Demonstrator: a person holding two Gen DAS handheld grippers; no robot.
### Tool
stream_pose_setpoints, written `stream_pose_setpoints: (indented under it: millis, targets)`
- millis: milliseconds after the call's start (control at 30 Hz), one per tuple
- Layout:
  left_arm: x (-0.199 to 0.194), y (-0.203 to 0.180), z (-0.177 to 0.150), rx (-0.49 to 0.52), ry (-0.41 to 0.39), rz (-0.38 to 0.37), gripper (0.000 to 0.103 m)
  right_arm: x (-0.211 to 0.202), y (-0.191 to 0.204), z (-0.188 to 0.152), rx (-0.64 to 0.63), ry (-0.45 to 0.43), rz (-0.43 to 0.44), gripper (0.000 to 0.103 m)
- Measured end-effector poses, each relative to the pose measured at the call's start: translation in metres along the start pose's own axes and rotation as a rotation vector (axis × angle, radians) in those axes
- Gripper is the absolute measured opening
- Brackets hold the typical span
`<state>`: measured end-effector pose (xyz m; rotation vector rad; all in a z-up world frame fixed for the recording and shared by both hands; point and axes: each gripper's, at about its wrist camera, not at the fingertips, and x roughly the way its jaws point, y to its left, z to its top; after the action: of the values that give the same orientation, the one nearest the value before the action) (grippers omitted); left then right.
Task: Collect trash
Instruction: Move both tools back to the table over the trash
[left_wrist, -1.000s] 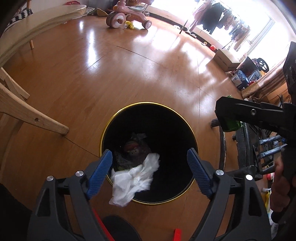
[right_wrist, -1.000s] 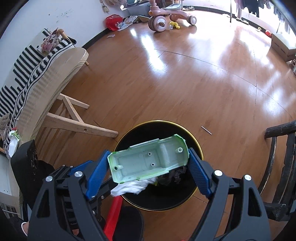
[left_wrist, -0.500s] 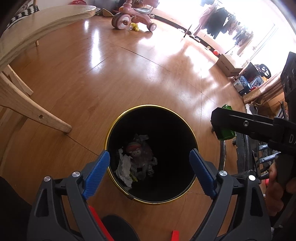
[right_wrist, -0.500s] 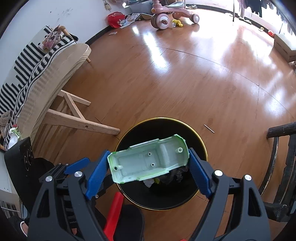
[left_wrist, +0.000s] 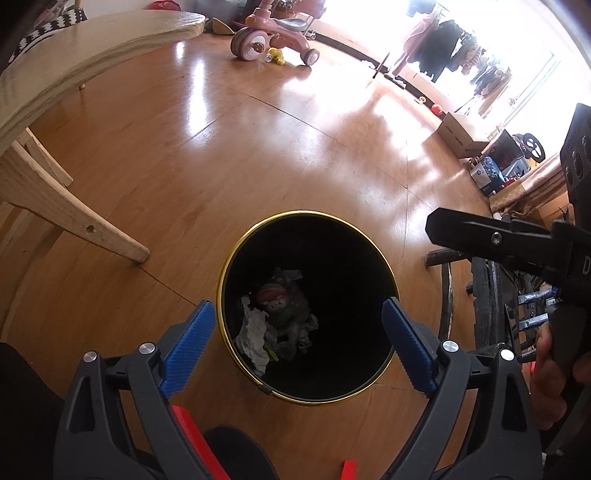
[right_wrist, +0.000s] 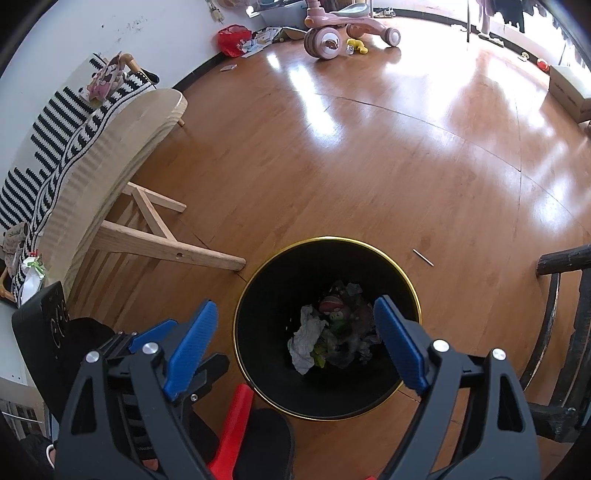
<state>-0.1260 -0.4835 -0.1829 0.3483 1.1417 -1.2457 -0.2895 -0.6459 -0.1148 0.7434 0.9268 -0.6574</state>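
A black trash bin with a gold rim (left_wrist: 236, 258) (right_wrist: 406, 273) stands on the wood floor. Inside lie a crumpled white tissue (left_wrist: 253, 332) (right_wrist: 304, 338), a wrapper with a red cartoon face (left_wrist: 275, 297) (right_wrist: 330, 306) and other scraps. My left gripper (left_wrist: 297, 345) is open and empty above the bin's near rim. My right gripper (right_wrist: 295, 345) is open and empty above the bin; one of its black fingers (left_wrist: 480, 232) shows at the right of the left wrist view. The green toy car shell is not visible.
A wooden bench with a striped cloth (right_wrist: 110, 147) (left_wrist: 74, 66) stands left of the bin. A thin stick (right_wrist: 423, 257) lies on the floor right of the bin. Dark wooden furniture (right_wrist: 565, 314) stands at right. A pink ride-on toy (right_wrist: 340, 29) is far back.
The white tissue dropped from my left gripper into the bin. My right gripper opened and the green toy car shell it held is gone from view.
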Motion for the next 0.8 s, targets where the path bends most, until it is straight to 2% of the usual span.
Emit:
stream_pose_setpoints:
  millis: [133,233,367,500,567,633,700,800]
  targets:
    - [-0.013,0.006,0.003,-0.025,-0.04,-0.001,0.089,-0.003,0.006,0.005,-0.009,-0.017,0.007,0.084]
    - [-0.035,0.023,0.009,-0.088,-0.096,-0.01,0.089,-0.009,0.016,0.014,-0.02,-0.04,0.021,0.084]
    - [-0.089,0.07,0.022,-0.18,-0.172,0.019,0.089,-0.017,0.049,0.034,-0.071,-0.076,0.051,0.084]
    - [-0.179,0.136,0.028,-0.282,-0.313,0.078,0.089,-0.012,0.118,0.058,-0.177,-0.084,0.123,0.084]
    - [-0.224,0.17,0.023,-0.313,-0.368,0.139,0.089,-0.007,0.161,0.066,-0.237,-0.081,0.17,0.084]
    - [-0.262,0.201,0.012,-0.329,-0.409,0.196,0.089,-0.001,0.209,0.069,-0.307,-0.079,0.218,0.084]
    - [-0.307,0.243,-0.008,-0.345,-0.438,0.291,0.09,0.005,0.259,0.07,-0.381,-0.071,0.263,0.084]
    - [-0.348,0.288,-0.031,-0.371,-0.442,0.398,0.091,0.015,0.34,0.064,-0.488,-0.031,0.35,0.084]
